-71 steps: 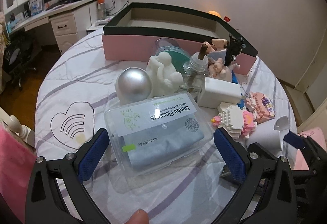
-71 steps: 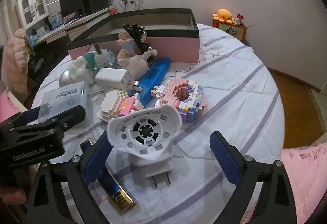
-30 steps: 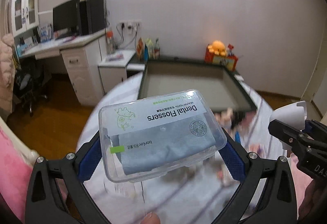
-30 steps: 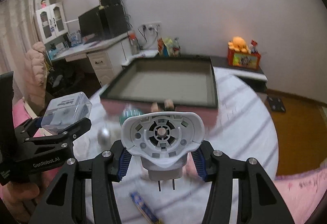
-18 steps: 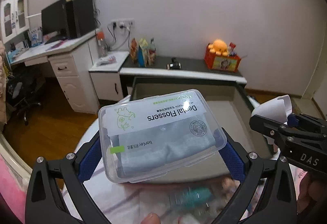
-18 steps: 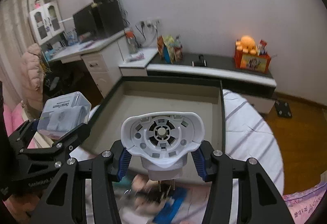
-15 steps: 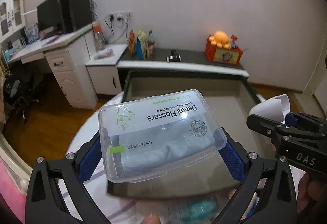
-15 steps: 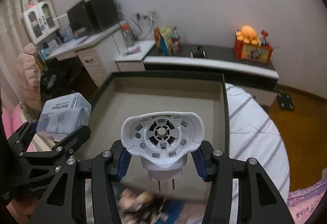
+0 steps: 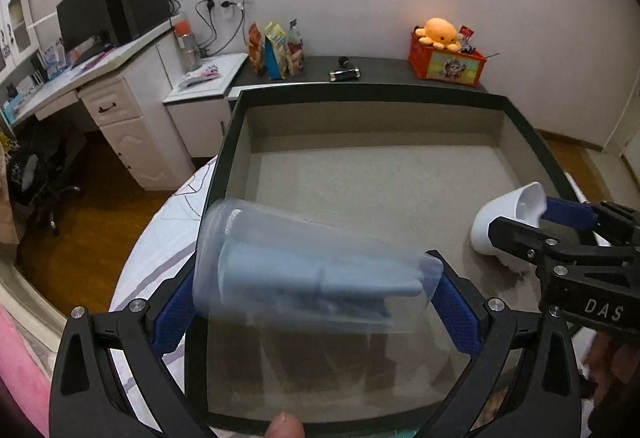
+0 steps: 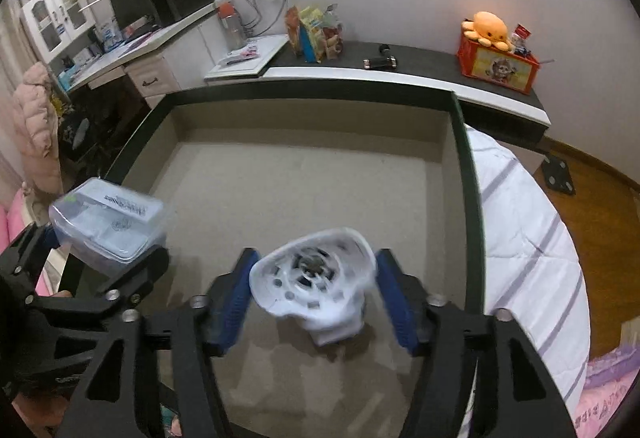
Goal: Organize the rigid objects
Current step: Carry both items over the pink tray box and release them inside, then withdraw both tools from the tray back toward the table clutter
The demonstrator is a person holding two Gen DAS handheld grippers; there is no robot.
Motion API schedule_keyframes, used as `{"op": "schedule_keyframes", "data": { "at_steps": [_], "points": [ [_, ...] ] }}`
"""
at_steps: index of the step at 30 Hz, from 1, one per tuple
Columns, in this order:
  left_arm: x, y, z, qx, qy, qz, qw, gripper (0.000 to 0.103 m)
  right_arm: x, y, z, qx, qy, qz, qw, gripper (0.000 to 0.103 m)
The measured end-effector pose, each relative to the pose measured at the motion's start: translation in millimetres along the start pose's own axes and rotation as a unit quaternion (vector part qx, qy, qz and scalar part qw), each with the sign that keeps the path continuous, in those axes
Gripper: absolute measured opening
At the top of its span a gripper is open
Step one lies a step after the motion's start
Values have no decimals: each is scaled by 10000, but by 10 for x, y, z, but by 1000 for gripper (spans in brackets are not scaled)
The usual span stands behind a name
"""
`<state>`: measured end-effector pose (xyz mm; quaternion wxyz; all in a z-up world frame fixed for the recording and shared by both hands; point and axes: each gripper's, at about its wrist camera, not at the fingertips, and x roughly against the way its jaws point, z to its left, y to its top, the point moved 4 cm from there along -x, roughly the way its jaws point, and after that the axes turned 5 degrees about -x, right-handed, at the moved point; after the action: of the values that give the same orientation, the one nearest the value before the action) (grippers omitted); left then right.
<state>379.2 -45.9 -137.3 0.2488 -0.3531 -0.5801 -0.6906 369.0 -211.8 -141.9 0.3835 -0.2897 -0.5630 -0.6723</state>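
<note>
Both grippers hang over the big dark-rimmed box (image 9: 224, 174) (image 10: 464, 174), which has a bare grey floor. My left gripper (image 9: 316, 302) (image 10: 92, 254) has the clear dental floss box (image 9: 312, 278) (image 10: 108, 222) between its blue pads. The floss box is blurred and tipped forward, loose in the gap. My right gripper (image 10: 316, 298) (image 9: 532, 218) has its jaws opening. The white fan-faced plug device (image 10: 316, 286) (image 9: 504, 214) is blurred between them with a gap on each side, low over the floor near the box's right wall.
The box sits on a round table with a white striped cloth (image 10: 520, 230) (image 9: 160, 238). Behind it runs a low dark cabinet with an orange crate and octopus plush (image 9: 444, 58). A desk with a monitor (image 9: 100, 10) stands at the left. A thumb (image 9: 284, 426) shows at the bottom edge.
Both grippers came forward and down over the box. The right jaws spread and the white plug device dropped from its upright hold. The floss box tipped forward between the left pads.
</note>
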Motion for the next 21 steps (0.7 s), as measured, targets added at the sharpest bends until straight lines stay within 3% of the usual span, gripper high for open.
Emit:
{"op": "schedule_keyframes", "data": {
  "at_steps": [5,7,13,21],
  "points": [
    [271,12,-16,-196,313,-279,9989,103,188,-37,-31,-246,216,-116,9994,88],
    [456,8,34,-67,261,-472,9985,103,328,-43,-41,-325,199,-296,9988,103],
    [1059,-117,210,204,351,-986,9943,103,863,-126,-18,-541,311,-800,9948,103],
    [1720,-466,247,297,461,-1304,9899,103,1566,-487,182,-456,421,-1343,9890,103]
  ]
}}
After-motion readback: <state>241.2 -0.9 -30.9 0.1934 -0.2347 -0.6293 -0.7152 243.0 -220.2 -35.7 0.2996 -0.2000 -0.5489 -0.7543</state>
